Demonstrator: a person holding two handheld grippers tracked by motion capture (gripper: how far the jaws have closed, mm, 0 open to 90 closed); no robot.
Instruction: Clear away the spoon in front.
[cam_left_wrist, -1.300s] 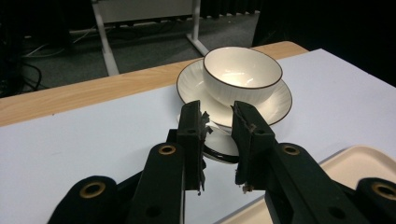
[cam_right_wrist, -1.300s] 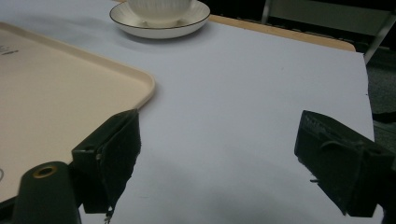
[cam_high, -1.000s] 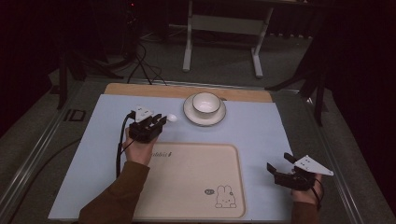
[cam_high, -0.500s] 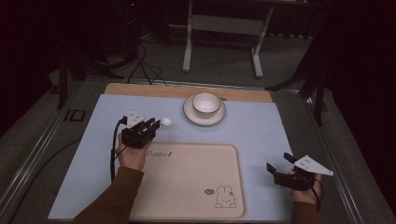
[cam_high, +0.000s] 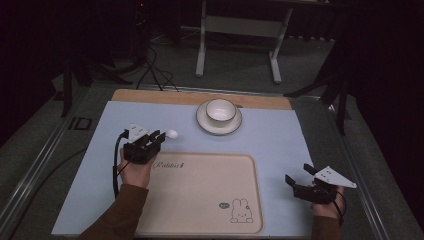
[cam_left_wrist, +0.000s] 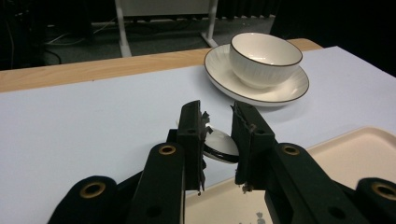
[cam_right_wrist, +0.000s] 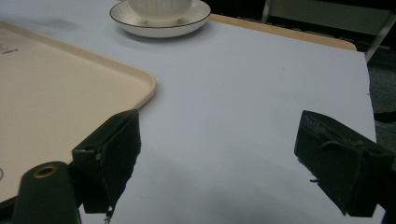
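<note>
**Spoon carried toward the tray by the left claw**

While the right claw rests idle at the near right of the bench, its jaws spread wide with nothing between them, the left claw is doing the work. It is closed on a small white spoon, whose pale bowl pokes out beyond the jaw tips in the high view. From the left gripper view, the spoon sits pinched between the two black jaws, its glossy bowl lying roughly level and dark-edged underneath.

Compared with a second ago, the left hand has drawn back toward the person and slid left, away from the cup and saucer at the far middle of the bench. The claw with the spoon now hangs just beyond the far left corner of the cream tray (the one printed with a small rabbit). The cup and saucer have stayed put, and so has the right claw.

That retreat suggests the spoon has been taken from beside the saucer and is on its way to the tray. A short move nearer and a lowering would likely place it; whether the spoon is touching the blue mat at this moment cannot be told.
</note>
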